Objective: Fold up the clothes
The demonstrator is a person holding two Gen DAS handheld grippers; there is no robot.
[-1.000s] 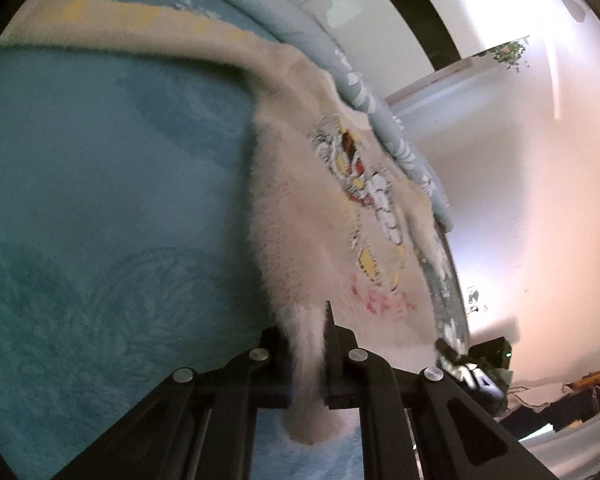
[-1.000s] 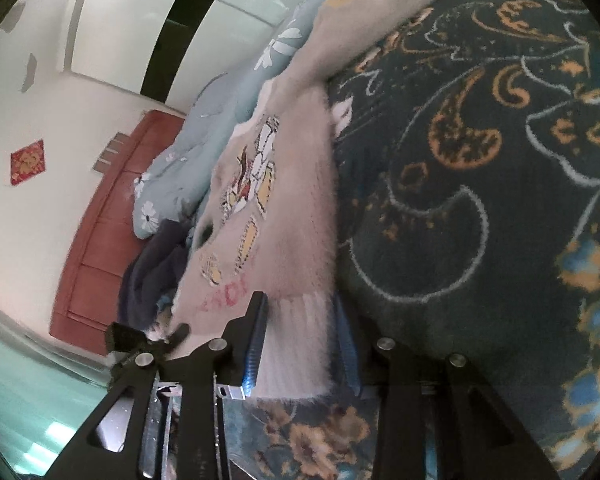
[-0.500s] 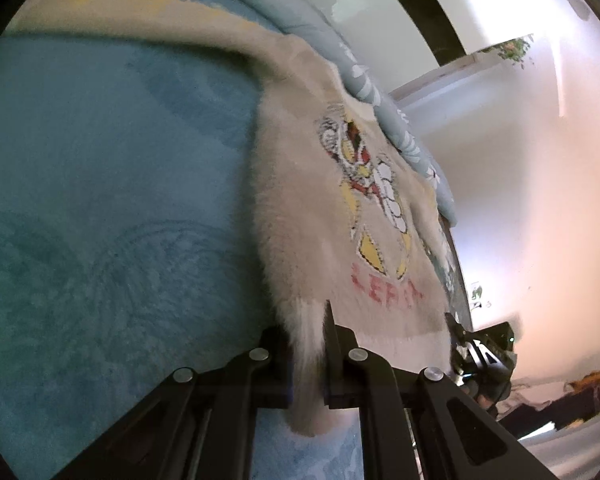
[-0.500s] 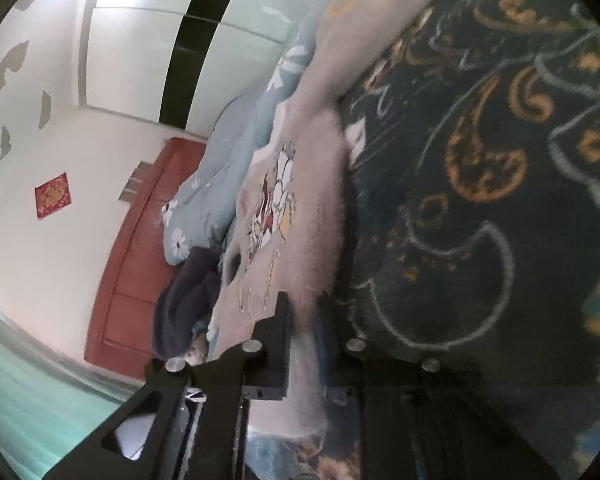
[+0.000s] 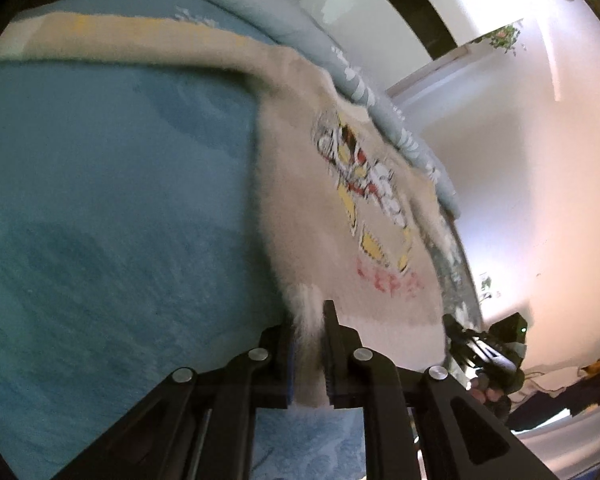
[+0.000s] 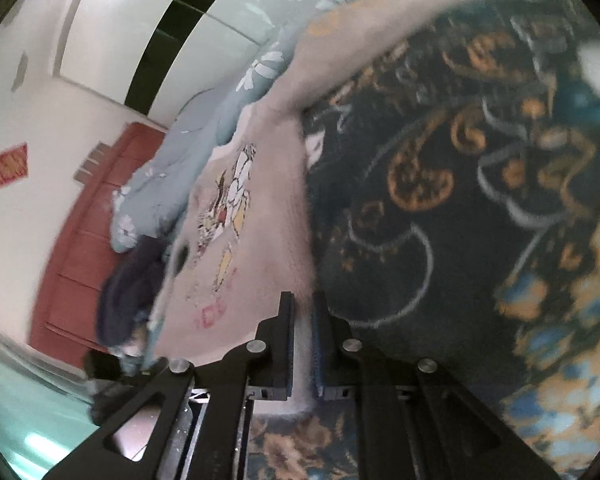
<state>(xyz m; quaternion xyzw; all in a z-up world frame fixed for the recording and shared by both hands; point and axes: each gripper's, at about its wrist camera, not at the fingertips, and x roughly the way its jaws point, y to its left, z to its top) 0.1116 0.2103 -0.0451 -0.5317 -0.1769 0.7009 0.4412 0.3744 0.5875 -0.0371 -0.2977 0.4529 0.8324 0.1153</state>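
Observation:
A fuzzy cream sweater (image 5: 300, 200) with a cartoon print and red letters lies spread on the bed. My left gripper (image 5: 310, 344) is shut on one corner of its ribbed hem. My right gripper (image 6: 303, 344) is shut on the other hem corner, and the sweater (image 6: 268, 208) stretches away from it. The hem is held taut between the two grippers. One sleeve runs off to the upper left in the left wrist view. The right gripper also shows in the left wrist view (image 5: 488, 356) at the far hem corner.
A light blue blanket (image 5: 100, 220) lies under the sweater on the left side, a dark patterned blanket (image 6: 460, 200) on the right. A blue floral duvet (image 6: 204, 152) is bunched behind the sweater. A red wooden headboard (image 6: 84, 248) and a dark garment (image 6: 128, 292) stand beyond.
The right gripper closed from open onto the hem corner. Both grippers lifted and drew the hem taut, so the sweater's front flattened out.

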